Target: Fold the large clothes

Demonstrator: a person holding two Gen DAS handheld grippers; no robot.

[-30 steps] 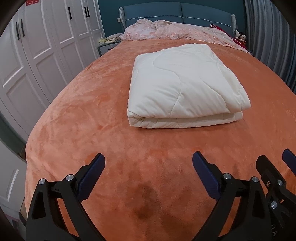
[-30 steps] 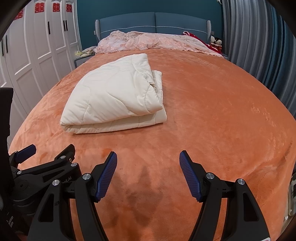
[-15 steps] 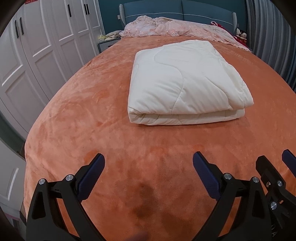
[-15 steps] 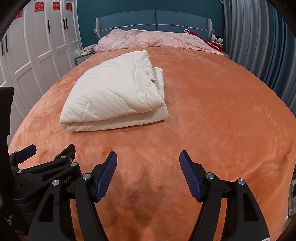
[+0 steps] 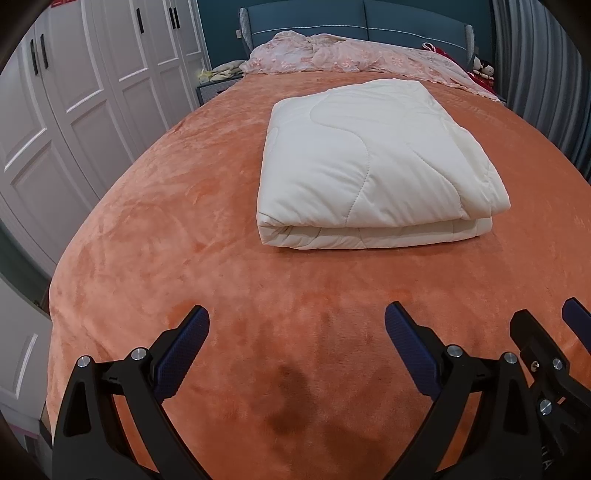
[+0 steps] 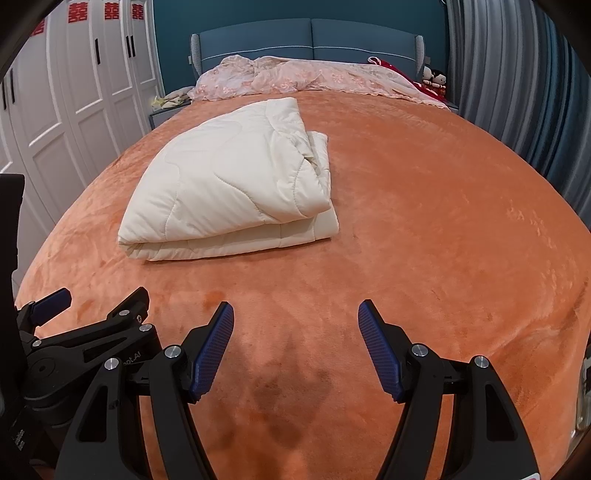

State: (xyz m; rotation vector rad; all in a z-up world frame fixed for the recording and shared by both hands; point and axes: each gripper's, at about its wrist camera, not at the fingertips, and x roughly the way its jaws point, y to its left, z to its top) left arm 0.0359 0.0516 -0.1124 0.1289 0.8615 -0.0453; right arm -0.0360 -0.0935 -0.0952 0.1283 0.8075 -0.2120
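A cream quilted comforter (image 5: 369, 162) lies folded into a thick rectangle on the orange bed cover (image 5: 184, 221). It also shows in the right wrist view (image 6: 229, 184), left of centre. My left gripper (image 5: 297, 325) is open and empty, held above the cover near the foot of the bed, well short of the comforter. My right gripper (image 6: 295, 321) is open and empty too, just right of the left one. The left gripper's body (image 6: 85, 339) shows at the lower left of the right wrist view.
A pink lace cover (image 5: 351, 59) is bunched at the blue headboard (image 5: 354, 26). White wardrobe doors (image 5: 74, 92) line the left side. Grey-blue curtains (image 6: 517, 92) hang on the right. A nightstand (image 6: 166, 110) stands by the head of the bed.
Both grippers have drifted slightly toward the comforter, which now sits a little lower and larger in both views. The jaws have stayed open. The comforter itself has not moved.
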